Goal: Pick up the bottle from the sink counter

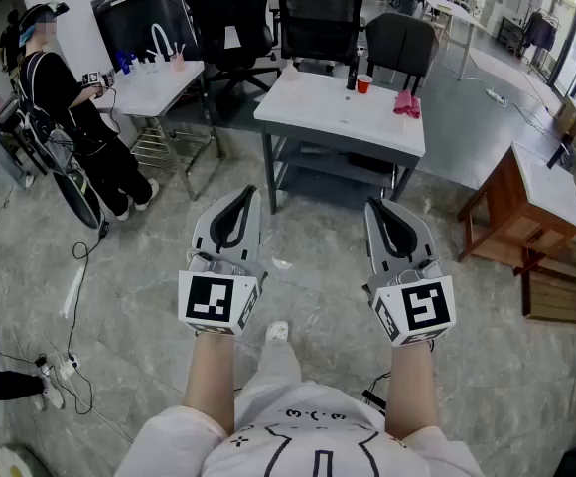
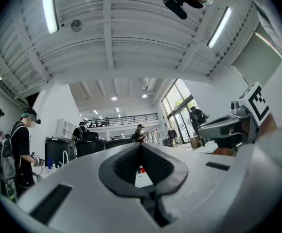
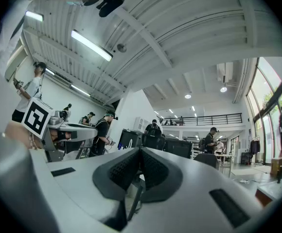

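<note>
The sink counter (image 1: pixel 164 87) is a small white table with a curved faucet (image 1: pixel 159 40) at the far left of the head view. Small blue bottles (image 1: pixel 121 63) and a pink cup (image 1: pixel 177 61) stand on it. Both grippers are held out over the floor, well short of that counter. My left gripper (image 1: pixel 238 197) is shut with nothing in it, its jaws meeting at the tip (image 2: pixel 141 147). My right gripper (image 1: pixel 379 207) is likewise shut and empty (image 3: pixel 140 152). In the left gripper view the blue bottles (image 2: pixel 48 164) are tiny, low at the left.
A white table (image 1: pixel 328 117) straight ahead carries a dark bottle (image 1: pixel 349 76), a red cup (image 1: pixel 364 83) and a pink cloth (image 1: pixel 405 103). Black office chairs (image 1: pixel 318 13) stand behind it. A person (image 1: pixel 70 117) stands by the sink counter. A wooden table (image 1: pixel 541 192) is at the right, and cables (image 1: pixel 74 266) lie on the floor.
</note>
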{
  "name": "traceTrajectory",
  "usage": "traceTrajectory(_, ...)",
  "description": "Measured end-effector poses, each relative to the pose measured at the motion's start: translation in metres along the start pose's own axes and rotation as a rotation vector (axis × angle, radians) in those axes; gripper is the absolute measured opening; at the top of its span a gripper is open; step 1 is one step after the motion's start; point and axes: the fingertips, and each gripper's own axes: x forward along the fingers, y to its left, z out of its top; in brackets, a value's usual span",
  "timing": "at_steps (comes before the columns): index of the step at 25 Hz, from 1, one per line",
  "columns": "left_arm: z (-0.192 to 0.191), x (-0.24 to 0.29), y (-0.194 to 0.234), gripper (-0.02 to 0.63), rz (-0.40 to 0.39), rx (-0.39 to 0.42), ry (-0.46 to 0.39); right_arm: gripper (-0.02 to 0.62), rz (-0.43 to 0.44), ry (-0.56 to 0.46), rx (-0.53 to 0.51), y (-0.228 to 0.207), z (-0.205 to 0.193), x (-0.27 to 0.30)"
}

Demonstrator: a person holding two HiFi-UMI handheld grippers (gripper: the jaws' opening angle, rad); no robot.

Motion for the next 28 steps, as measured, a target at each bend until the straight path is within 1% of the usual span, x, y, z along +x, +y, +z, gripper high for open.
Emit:
traceTrajectory(4, -0.006, 0.029, 0.017, 0.008, -0.012, 0.002, -0.008, 0.029, 0.001, 0.006, 0.004, -0.011, -0.009, 0.030)
traceTrajectory(8, -0.023, 0.062, 0.036, 0.008, -0.028, 0.007, 0.002, 0.029, 0.007, 0.019, 0.000, -0.023, -0.024, 0.069)
traceTrajectory(16, -0.055, 0.147, 0.104, 0.008, -0.050, -0.006, 0.002, 0.031, -0.025, 0.021, -0.003, -0.047, -0.044, 0.170)
traceTrajectory(19, -0.062, 0.172, 0.121, 0.008, -0.061, -0.020, -0.014, 0.031, -0.028, -0.015, 0.031, -0.053, -0.044, 0.194)
traceTrajectory(23, -0.074, 0.199, 0.148, 0.008, -0.087, -0.025, -0.011, 0.031, -0.064, -0.050, 0.063, -0.061, -0.043, 0.227)
traceTrajectory(26, -0.082, 0.214, 0.164, 0.008, -0.084, -0.032, -0.009, 0.031, -0.070, -0.049, 0.085, -0.066, -0.048, 0.246)
traceTrajectory(28, -0.087, 0.223, 0.170, 0.008, -0.085, -0.035, -0.010, 0.030, -0.084, -0.034, 0.070, -0.069, -0.054, 0.256)
